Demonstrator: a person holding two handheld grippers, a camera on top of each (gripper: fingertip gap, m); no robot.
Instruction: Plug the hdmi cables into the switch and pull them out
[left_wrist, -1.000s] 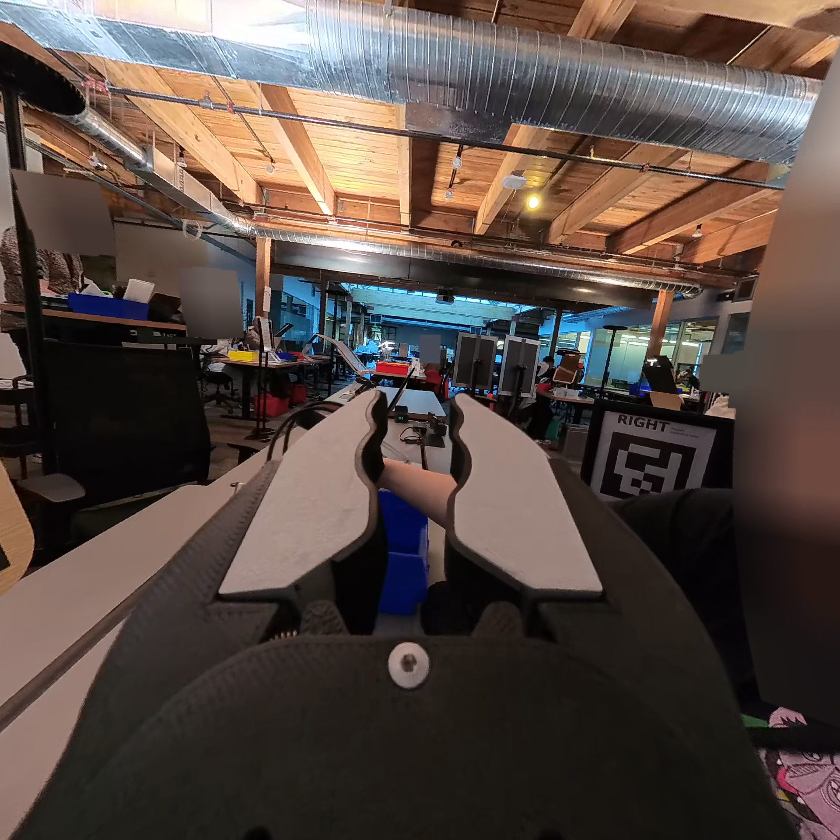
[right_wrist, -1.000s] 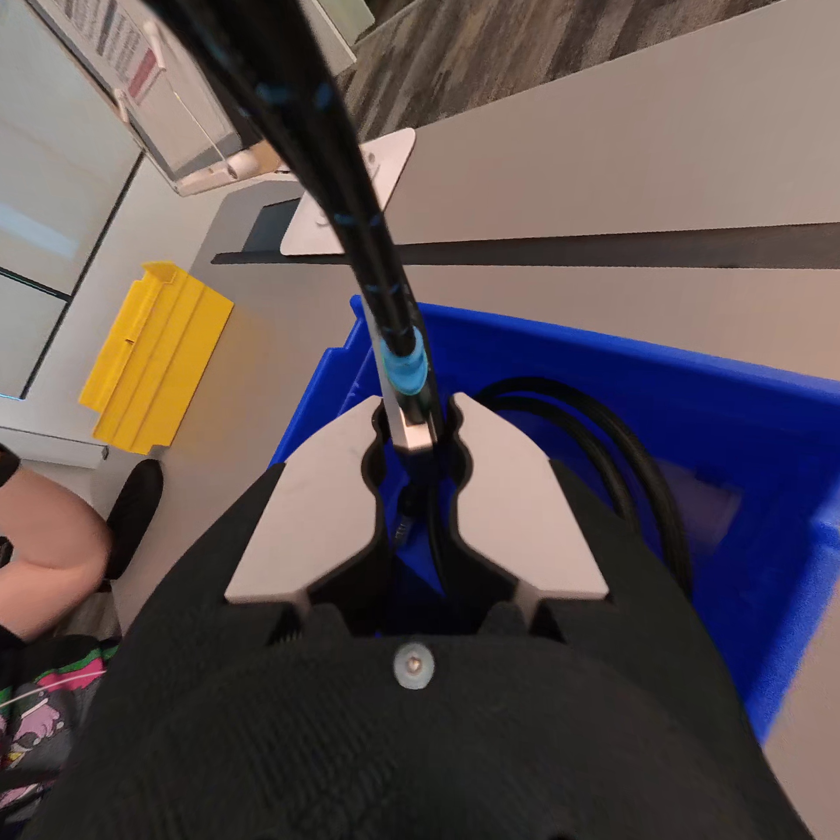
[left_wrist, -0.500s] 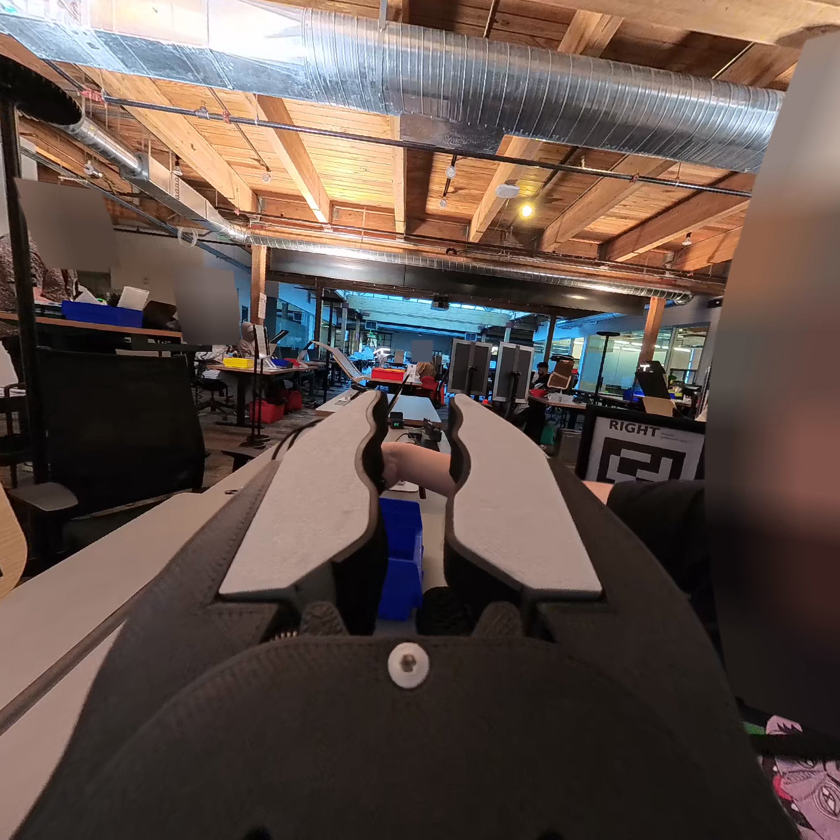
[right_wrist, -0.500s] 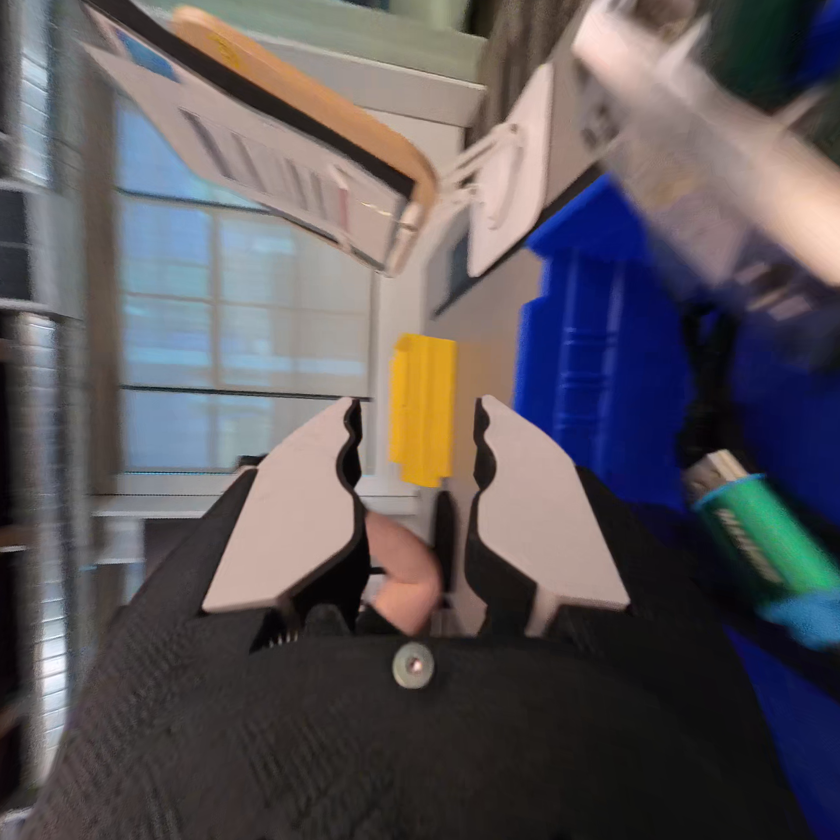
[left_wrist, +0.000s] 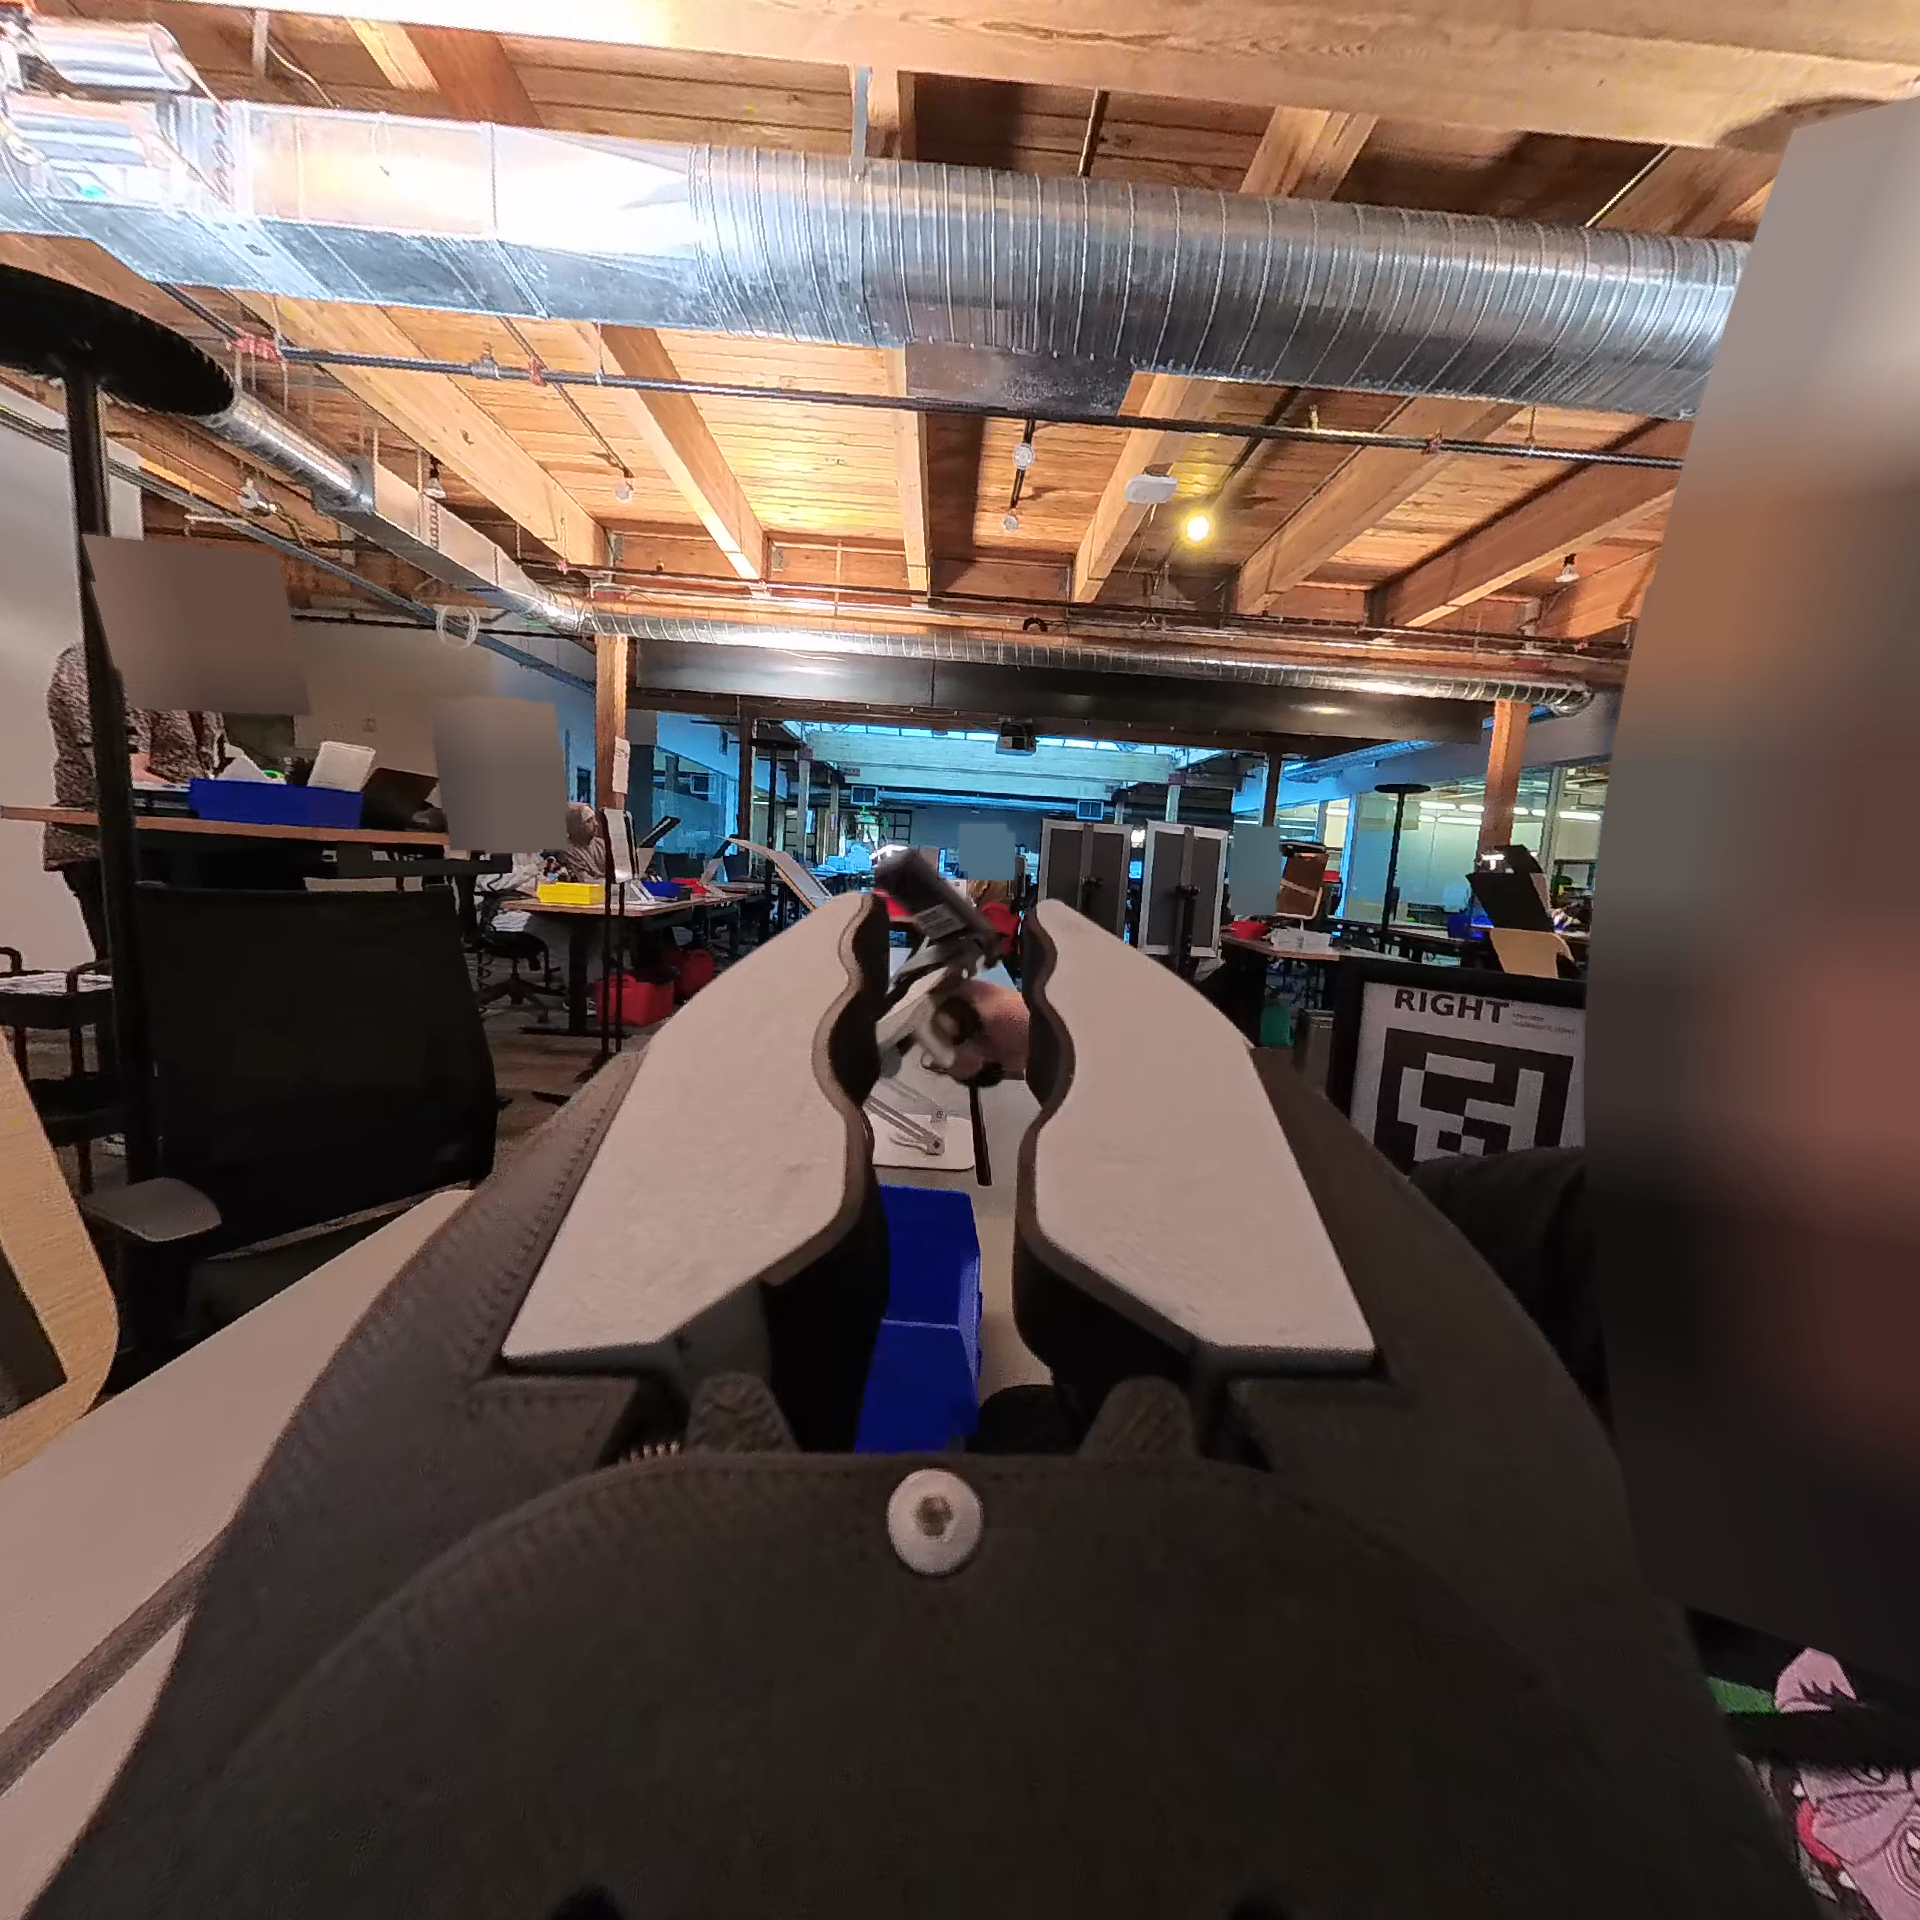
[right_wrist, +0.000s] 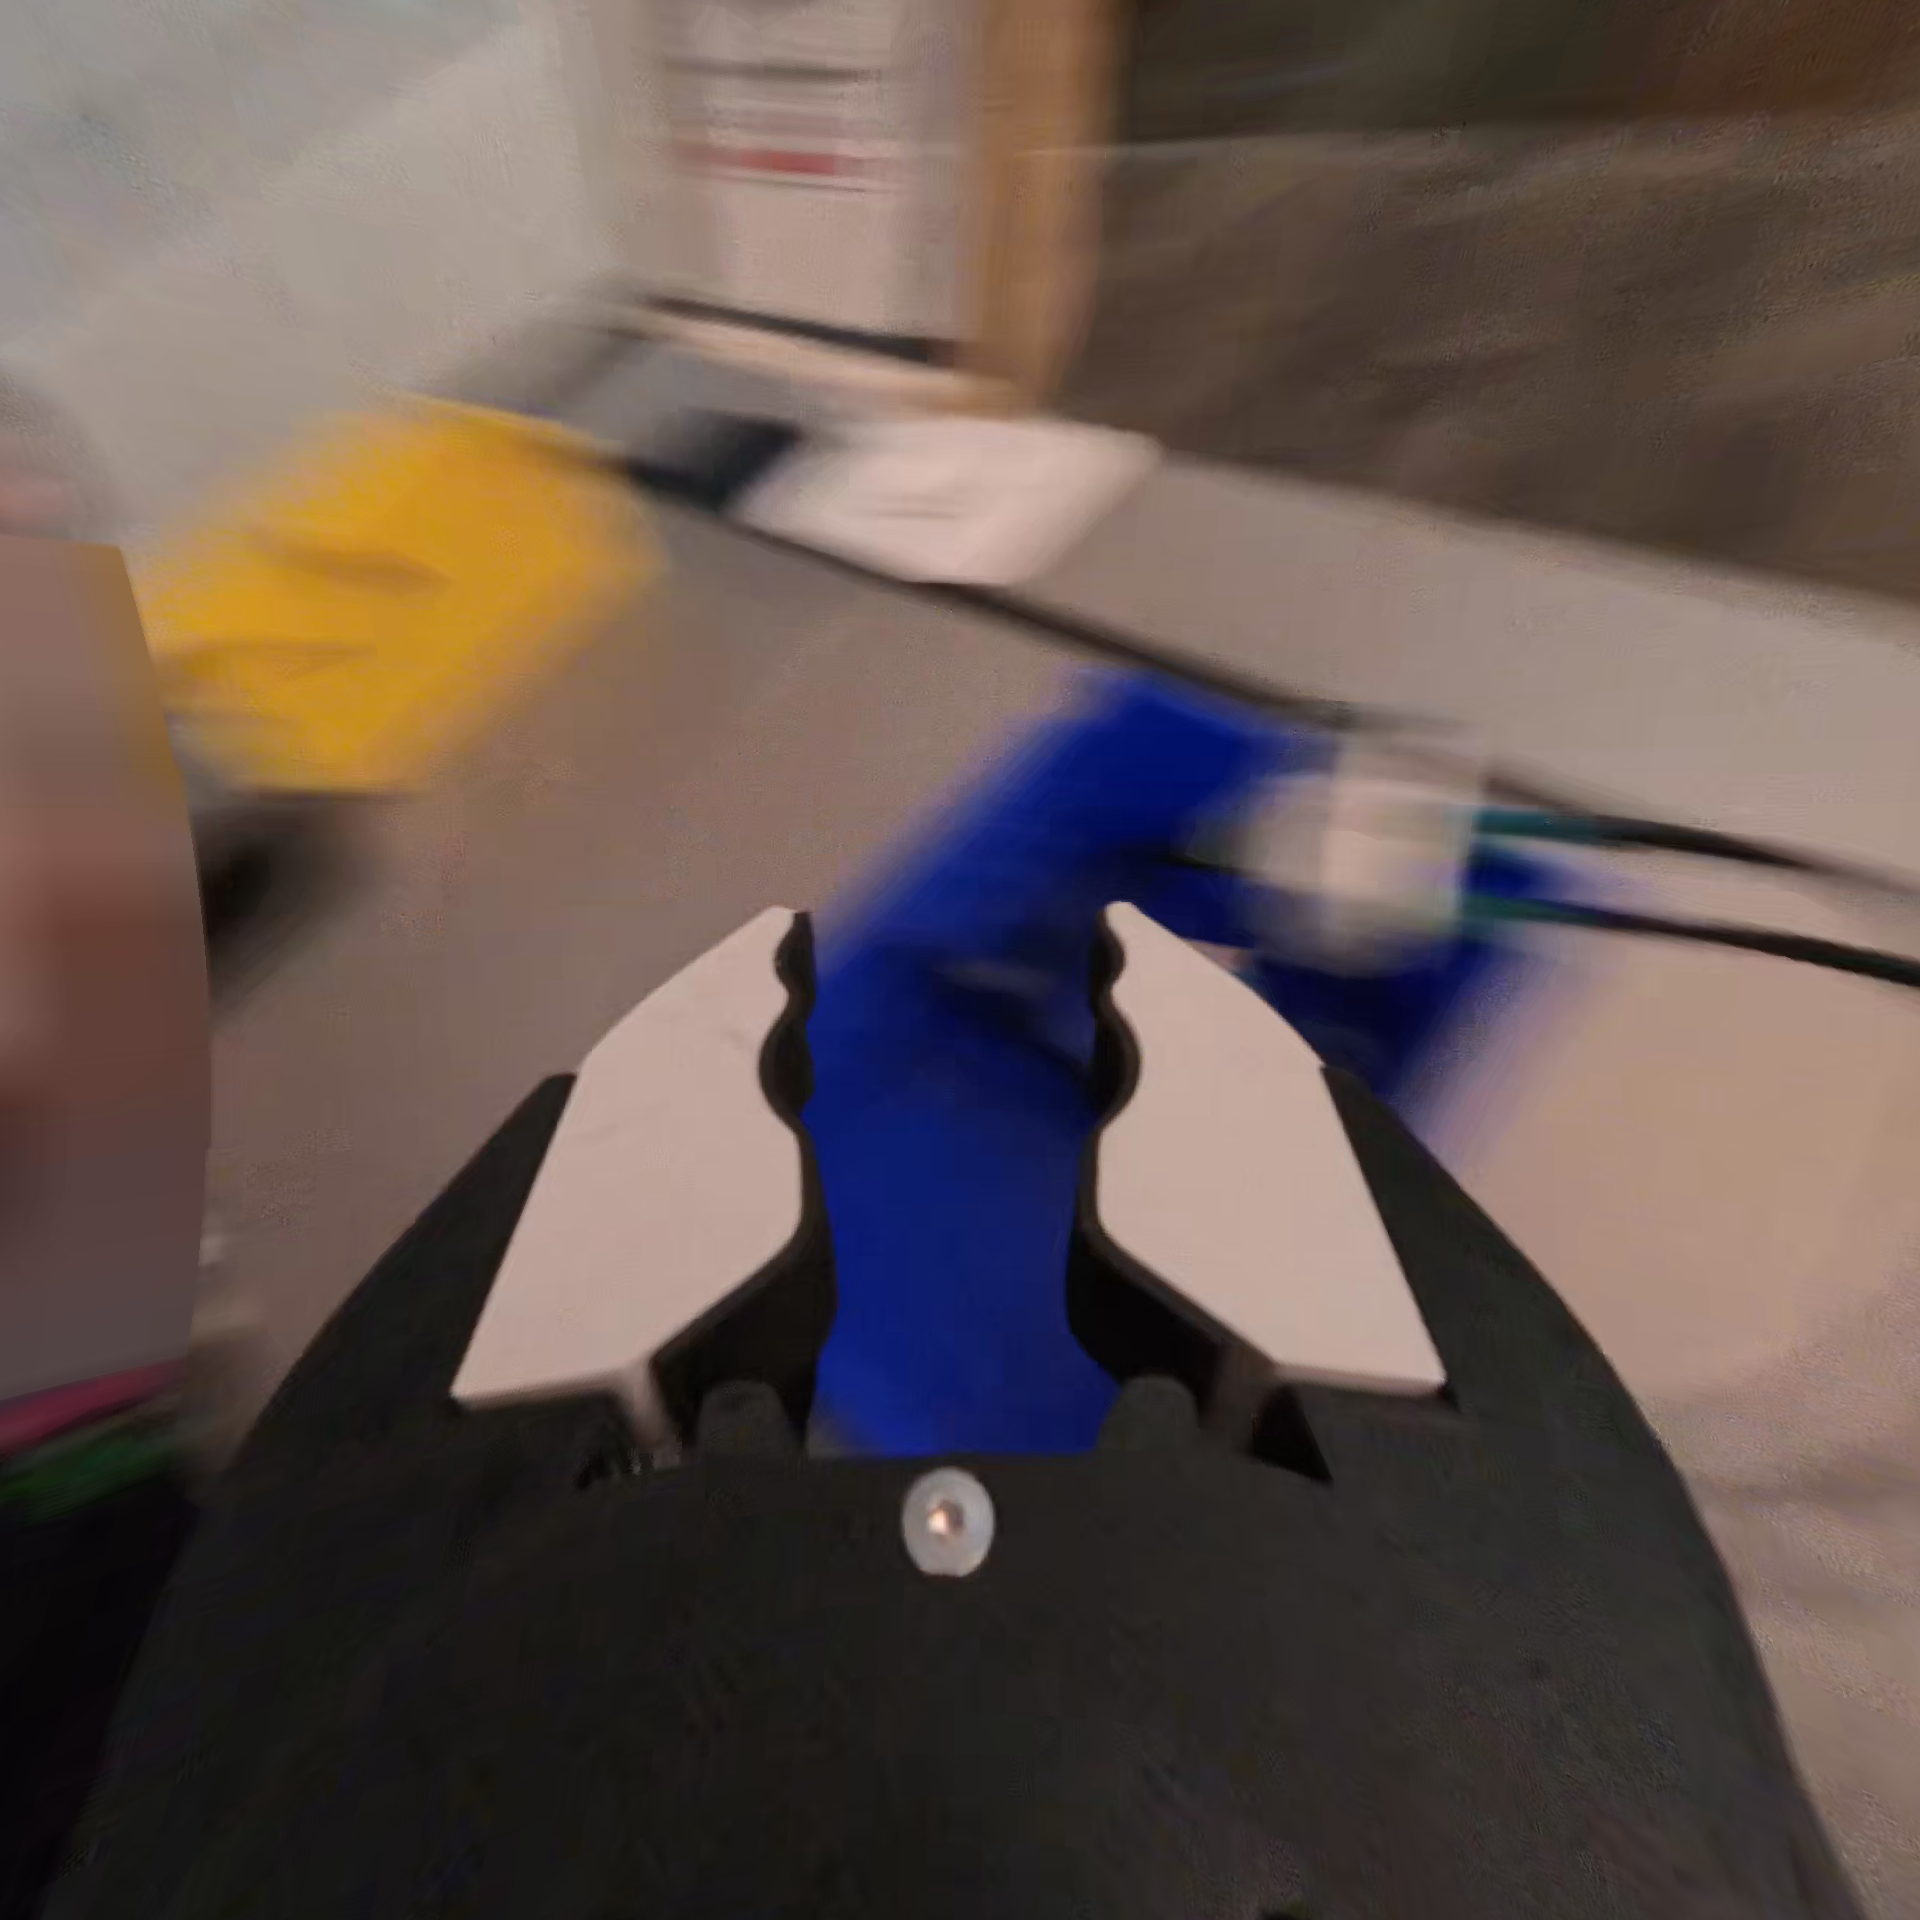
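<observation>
My left gripper (left_wrist: 948, 935) is open and empty, held level above the white table (left_wrist: 156, 1455). Through its gap I see a blue bin (left_wrist: 925, 1299) and, farther off, a hand by a small silvery and black object (left_wrist: 914, 1013) that I cannot make out. The right wrist view is badly blurred. My right gripper (right_wrist: 951, 925) is open and empty above the blue bin (right_wrist: 935, 1195). A silvery switch (right_wrist: 1351, 862) shows as a smear at the bin's far right side, with black HDMI cables (right_wrist: 1714, 925) running off to the right.
A yellow bin (right_wrist: 384, 613) lies on the table to the left. A white stand base (right_wrist: 956, 499) sits behind the blue bin. The right gripper's marker plate (left_wrist: 1465, 1081) is at my right. A black chair (left_wrist: 312, 1039) stands left of the table.
My right gripper was shut on an HDMI plug over the blue bin. It has let go, opened and swung about quickly. My left gripper has hardly moved.
</observation>
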